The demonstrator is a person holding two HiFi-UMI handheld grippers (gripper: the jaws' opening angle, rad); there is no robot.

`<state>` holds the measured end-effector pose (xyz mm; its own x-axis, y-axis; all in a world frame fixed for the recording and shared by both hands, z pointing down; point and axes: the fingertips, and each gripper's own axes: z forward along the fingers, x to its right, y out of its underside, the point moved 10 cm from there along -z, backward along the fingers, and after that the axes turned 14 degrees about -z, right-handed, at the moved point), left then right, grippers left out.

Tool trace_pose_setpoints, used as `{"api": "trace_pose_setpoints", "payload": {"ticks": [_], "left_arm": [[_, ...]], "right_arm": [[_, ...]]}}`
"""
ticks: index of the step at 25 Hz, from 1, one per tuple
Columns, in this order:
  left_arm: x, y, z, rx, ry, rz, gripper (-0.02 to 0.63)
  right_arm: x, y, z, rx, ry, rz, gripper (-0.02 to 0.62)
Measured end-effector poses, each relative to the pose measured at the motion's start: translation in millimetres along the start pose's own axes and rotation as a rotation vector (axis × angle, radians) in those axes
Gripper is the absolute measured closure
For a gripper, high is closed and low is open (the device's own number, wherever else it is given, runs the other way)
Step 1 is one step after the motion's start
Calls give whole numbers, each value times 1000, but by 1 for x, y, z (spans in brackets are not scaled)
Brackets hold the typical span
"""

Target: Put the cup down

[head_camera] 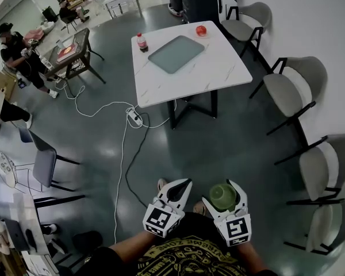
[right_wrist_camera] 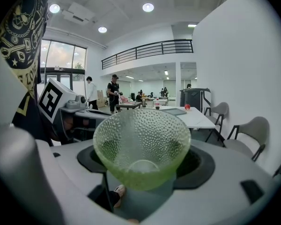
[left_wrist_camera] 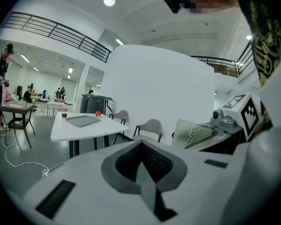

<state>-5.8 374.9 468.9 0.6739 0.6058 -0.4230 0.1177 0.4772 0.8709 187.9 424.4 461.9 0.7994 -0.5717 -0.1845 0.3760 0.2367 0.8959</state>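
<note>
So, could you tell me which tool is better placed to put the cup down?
Right: the right tool is shut on the green dimpled glass cup, while the left tool is shut and empty.

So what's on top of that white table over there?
The white table carries a flat grey-green tray, a dark drink bottle and a small red round thing. Anything beneath the tray is covered.

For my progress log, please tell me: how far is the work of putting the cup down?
Done: the green cup is gripped, with the right gripper shut on it. In hand: it is held close to the person's body, far from the white table. Left: bring it to a surface, set it down, open the fingers. The left gripper is shut and empty.
</note>
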Motion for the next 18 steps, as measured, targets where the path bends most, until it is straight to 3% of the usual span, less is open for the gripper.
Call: {"api": "trace_pose_setpoints", "payload": {"ticks": [9, 18], "left_arm": [[-37, -18, -4, 17, -12, -19, 611], [-89, -62, 9, 28, 28, 4, 611]], "right_arm": [[0, -28, 34, -8, -4, -6, 210], [6, -60, 81, -7, 55, 3, 210]]}}
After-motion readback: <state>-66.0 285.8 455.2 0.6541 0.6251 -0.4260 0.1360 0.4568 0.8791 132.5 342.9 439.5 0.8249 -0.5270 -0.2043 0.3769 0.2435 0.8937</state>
